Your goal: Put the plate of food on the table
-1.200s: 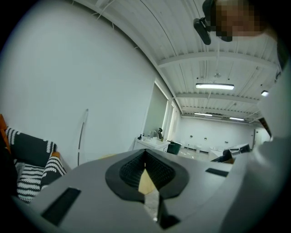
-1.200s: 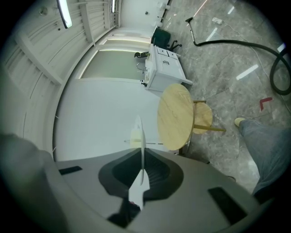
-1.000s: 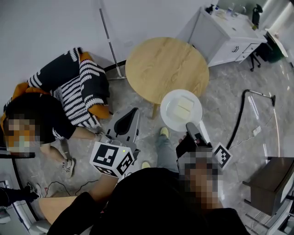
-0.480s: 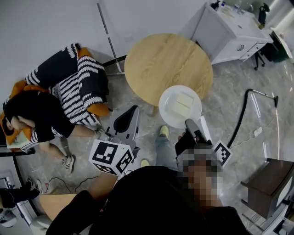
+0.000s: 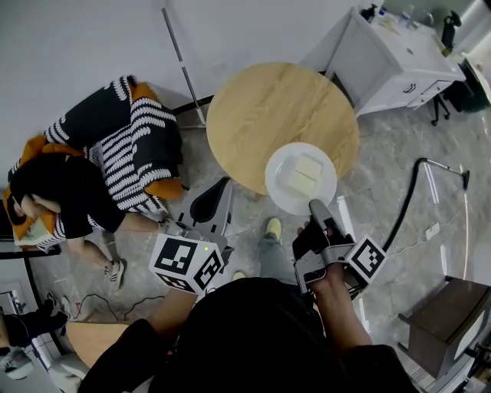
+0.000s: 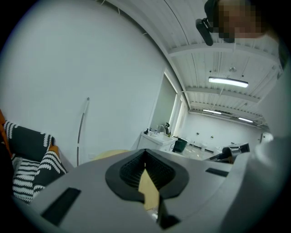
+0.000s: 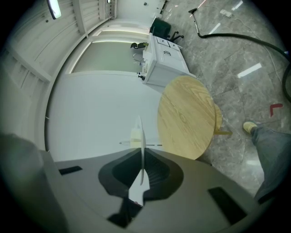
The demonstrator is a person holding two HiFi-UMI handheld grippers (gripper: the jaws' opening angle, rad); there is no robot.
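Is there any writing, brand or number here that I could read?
No readable words or numbers anywhere.
Left marker cube and right marker cube: black-and-white square patterns, no letters.
Round white plate: plain.
Small items on the white cabinet: too small to read.

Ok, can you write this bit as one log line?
right tool: shut on plate | plate: at table edge, not down | left tool: shut, empty

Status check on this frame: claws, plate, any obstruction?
Right claw shut on rim of white plate, pale food slices aboard. Left claw shut, empty. Plate over near edge of round wooden table. Tabletop bare, nothing in way.
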